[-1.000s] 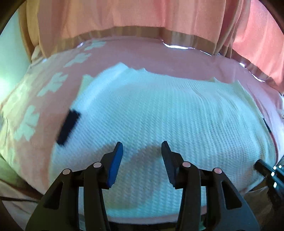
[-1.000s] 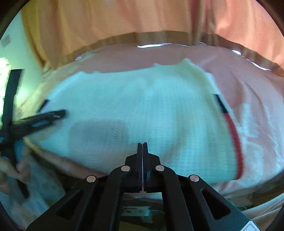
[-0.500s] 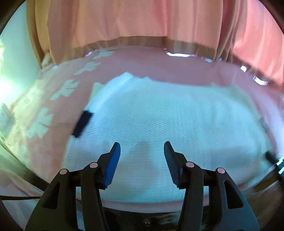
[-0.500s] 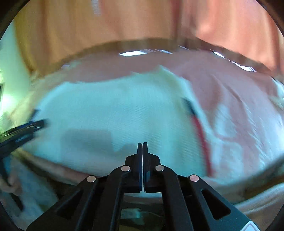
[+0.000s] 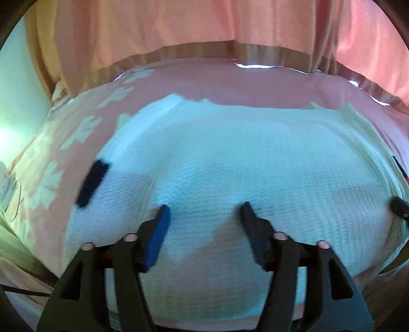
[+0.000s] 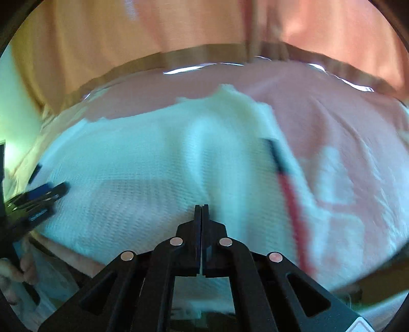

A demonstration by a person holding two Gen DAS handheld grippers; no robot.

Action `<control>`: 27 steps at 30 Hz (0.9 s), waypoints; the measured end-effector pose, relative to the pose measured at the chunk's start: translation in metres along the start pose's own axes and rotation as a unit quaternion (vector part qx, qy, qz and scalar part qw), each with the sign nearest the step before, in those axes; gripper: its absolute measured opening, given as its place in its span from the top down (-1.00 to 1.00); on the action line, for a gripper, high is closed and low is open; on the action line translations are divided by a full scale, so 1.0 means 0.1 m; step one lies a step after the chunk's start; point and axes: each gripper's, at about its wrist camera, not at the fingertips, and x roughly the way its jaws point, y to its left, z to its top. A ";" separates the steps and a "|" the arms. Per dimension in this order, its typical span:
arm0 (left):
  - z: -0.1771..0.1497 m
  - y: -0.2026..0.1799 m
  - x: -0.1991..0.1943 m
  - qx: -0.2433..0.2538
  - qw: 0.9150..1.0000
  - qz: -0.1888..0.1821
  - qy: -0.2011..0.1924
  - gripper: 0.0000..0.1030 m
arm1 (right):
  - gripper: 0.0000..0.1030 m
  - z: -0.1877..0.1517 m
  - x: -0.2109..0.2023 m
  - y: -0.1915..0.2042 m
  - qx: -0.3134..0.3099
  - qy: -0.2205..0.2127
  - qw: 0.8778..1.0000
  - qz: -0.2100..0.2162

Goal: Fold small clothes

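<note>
Since the earlier frames, the left hand-held gripper has spread its jaws wider, and the right hand-held gripper has slid sideways, so the red stripe sits nearer its centre line.

**Near field.** The left hand-held gripper's jaws are opening. Its fingertips rest on or just above the white garment, with flat cloth between them and no fold pinched; it is released. The right hand-held gripper is clenched, pads together, and nothing shows between its tips. Whether a thread of cloth is trapped there cannot be told.

**Middle field.** The garment lies spread on the pink bed cover, close to the near edge. A soft ridge runs up the cloth ahead of the right tips. A dark tab marks the garment's left border.

**Far field.** Curtains hang behind the bed.

**Hazards, as judged:**
- Closing the left jaws on flat cloth may take both layers, or the bed cover beneath, and drag the whole garment instead of lifting one edge.
- A clenched right hand-held gripper pushed across the knit may deepen the ridge and set a crease into the fold.
- The garment sits near the bed's edge; an uneven pull may slide it off.
- The right view is blurred, so edge alignment is hard to check.
</note>
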 end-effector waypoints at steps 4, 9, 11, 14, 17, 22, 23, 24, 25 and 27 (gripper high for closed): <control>-0.02 0.17 -0.12 -0.023 1.000 0.010 -0.003 -0.14 | 0.98 -0.04 -0.26 -0.10 0.027 -0.023 0.999 0.004; -0.08 0.38 -0.02 -0.049 0.998 0.035 0.017 -0.14 | 1.00 -0.11 0.05 -0.12 0.005 0.038 0.997 -0.063; -0.05 0.43 -0.12 -0.053 0.998 0.039 0.006 -0.06 | 1.00 -0.09 -0.11 -0.23 0.051 0.013 0.998 -0.036; -0.11 0.41 -0.06 -0.032 0.998 0.056 0.012 -0.06 | 1.00 -0.07 -0.08 -0.21 0.036 0.017 0.996 -0.076; -0.14 0.37 -0.08 -0.032 0.998 0.056 0.010 -0.06 | 1.00 -0.07 -0.02 -0.23 0.035 0.026 0.995 -0.086; -0.17 0.36 -0.24 -0.038 0.999 0.031 0.014 -0.07 | 0.94 -0.14 -0.30 -0.19 0.047 -0.012 0.997 -0.055; -0.19 0.35 -0.25 -0.041 0.999 0.028 0.016 -0.07 | 0.93 -0.17 -0.33 -0.17 0.050 -0.015 0.997 -0.054; -0.21 0.34 -0.25 -0.041 0.999 0.025 0.018 -0.07 | 0.91 -0.26 -0.40 -0.18 0.052 -0.017 0.997 -0.054; -0.22 0.33 -0.25 -0.040 0.999 0.025 0.020 -0.07 | 0.90 -0.27 -0.41 -0.18 0.052 -0.017 0.997 -0.053; -0.24 0.31 -0.26 -0.041 0.999 0.025 0.023 -0.07 | 0.90 -0.28 -0.44 -0.19 0.054 -0.024 0.997 -0.046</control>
